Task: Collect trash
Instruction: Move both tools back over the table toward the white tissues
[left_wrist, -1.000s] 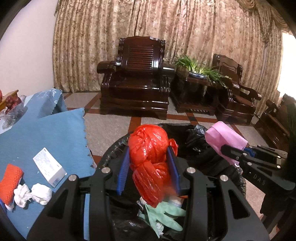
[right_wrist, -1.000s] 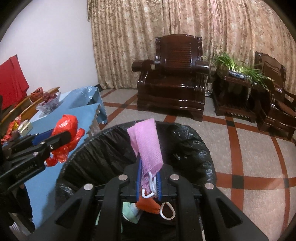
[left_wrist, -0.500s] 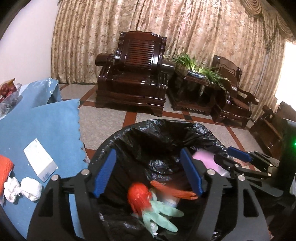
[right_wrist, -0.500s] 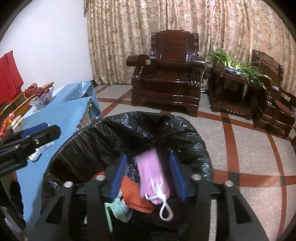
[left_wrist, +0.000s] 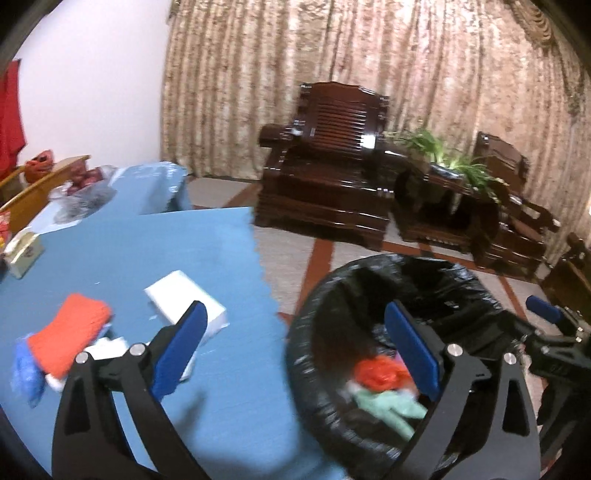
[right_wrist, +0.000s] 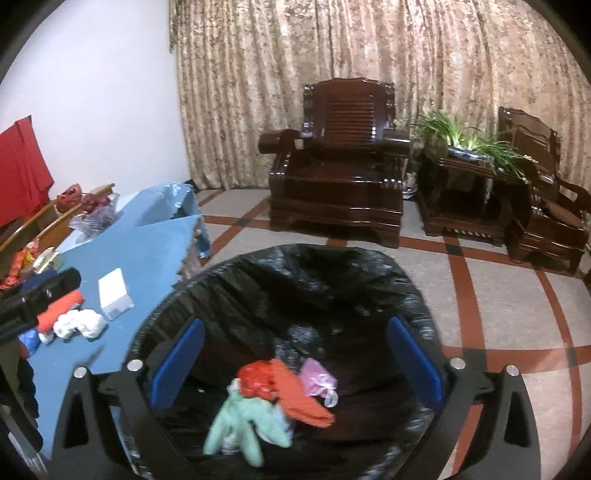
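Observation:
A bin lined with a black bag (right_wrist: 317, 266) (left_wrist: 332, 295) stands beside the blue table (left_wrist: 122, 251). In it lie a red plastic bag (right_wrist: 255, 380), a pink mask (right_wrist: 317, 380), an orange cloth (right_wrist: 299, 398) and a green glove (right_wrist: 240, 424). My right gripper (right_wrist: 295, 362) is open and empty over the bin. My left gripper (left_wrist: 295, 350) is open and empty, straddling the table edge and the bin rim. On the table lie a white box (left_wrist: 184, 299) (right_wrist: 114, 293), an orange cloth (left_wrist: 70, 332) and crumpled white tissues (right_wrist: 79, 325).
Dark wooden armchairs (right_wrist: 340, 177) and a plant stand (right_wrist: 469, 184) stand by the curtain. A small box (left_wrist: 22, 254) and a bag of fruit (right_wrist: 94, 214) sit at the table's far side. The right gripper shows at the left wrist view's right edge (left_wrist: 546, 332).
Both grippers opened; the red bag and the pink mask dropped into the bin. My left gripper has swung left toward the table.

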